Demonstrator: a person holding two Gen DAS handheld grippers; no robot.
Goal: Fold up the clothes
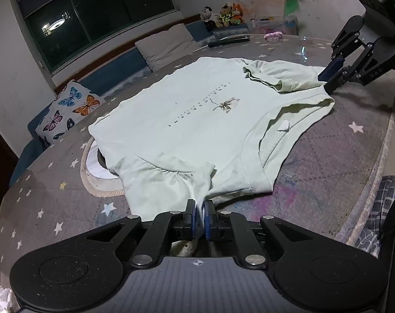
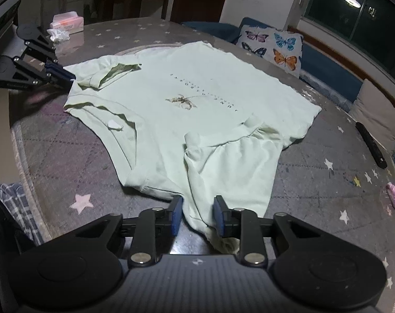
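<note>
Jaws: we are pinching one sleeve of the single T-shirt (image 1: 192, 120) in the left gripper (image 1: 200, 221); the right gripper (image 2: 198, 215) is straddling the other, jaws wide, on the desk (image 1: 340, 156).

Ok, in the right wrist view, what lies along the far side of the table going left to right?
Left hand-held gripper pinching the T-shirt's sleeve → tissue box → butterfly cushion beyond the table edge → beige cushion.
</note>
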